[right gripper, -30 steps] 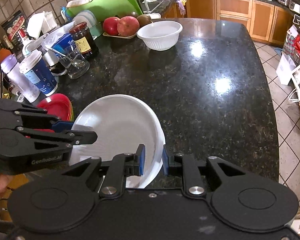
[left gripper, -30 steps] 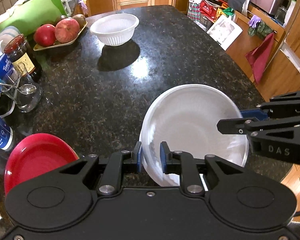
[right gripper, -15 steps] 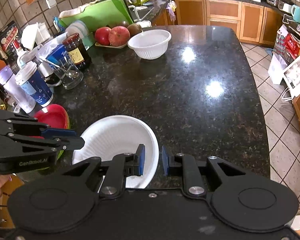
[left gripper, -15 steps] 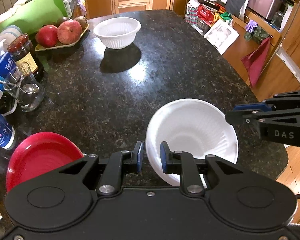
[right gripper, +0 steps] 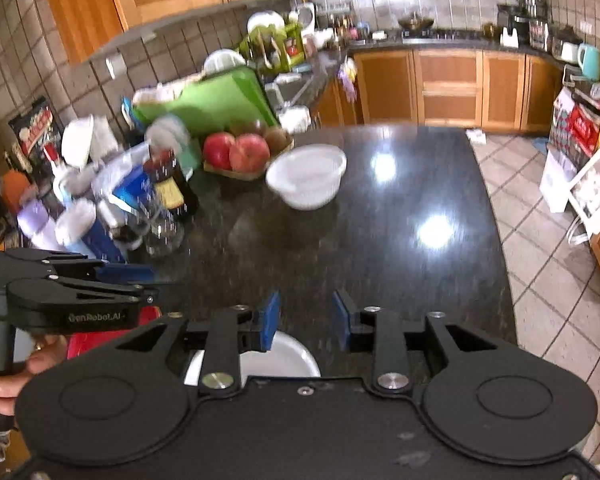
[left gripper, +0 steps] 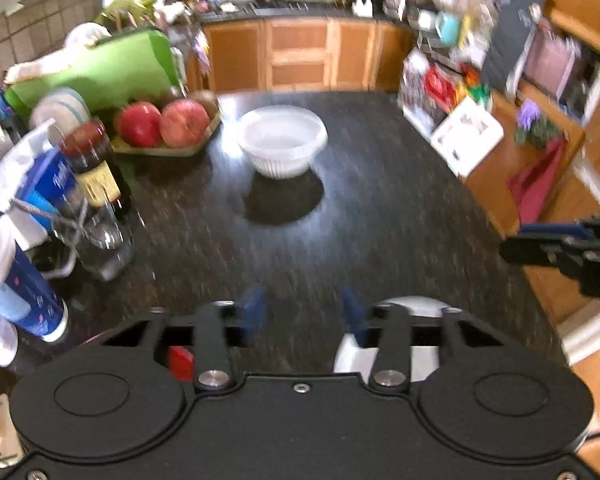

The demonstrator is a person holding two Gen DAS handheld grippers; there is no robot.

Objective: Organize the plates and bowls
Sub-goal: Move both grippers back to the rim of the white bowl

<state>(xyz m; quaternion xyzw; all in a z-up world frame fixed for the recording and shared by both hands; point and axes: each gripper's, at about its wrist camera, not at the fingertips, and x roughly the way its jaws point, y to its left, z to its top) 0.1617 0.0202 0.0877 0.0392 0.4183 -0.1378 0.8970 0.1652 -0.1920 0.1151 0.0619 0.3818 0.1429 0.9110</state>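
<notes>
A large white bowl point(left gripper: 416, 307) rests on the dark granite counter point(left gripper: 380, 240) at its near edge, mostly hidden under my grippers; its rim also shows below my right fingers point(right gripper: 278, 356). My left gripper point(left gripper: 303, 314) hangs above it with its jaws opening and nothing between them. My right gripper point(right gripper: 306, 320) is likewise opening and holds nothing. A smaller ribbed white bowl point(left gripper: 284, 140) stands at the far side of the counter point(right gripper: 306, 178). A sliver of the red plate point(left gripper: 180, 362) shows at the near left. Each gripper appears in the other's view: right point(left gripper: 512, 242), left point(right gripper: 152, 284).
Along the left sit a fruit tray with apples point(left gripper: 162, 124), a dark jar point(left gripper: 92, 168), a glass with a spoon point(left gripper: 100, 240), a blue cup point(left gripper: 20, 288) and a green cutting board point(left gripper: 100, 72). The counter drops off to tiled floor point(right gripper: 540, 240) on the right. A hand point(right gripper: 16, 372) holds the left gripper.
Both grippers let go of the large white bowl's rim and opened. They rose and drew back, so the bowl slid low in both views and more of the kitchen shows.
</notes>
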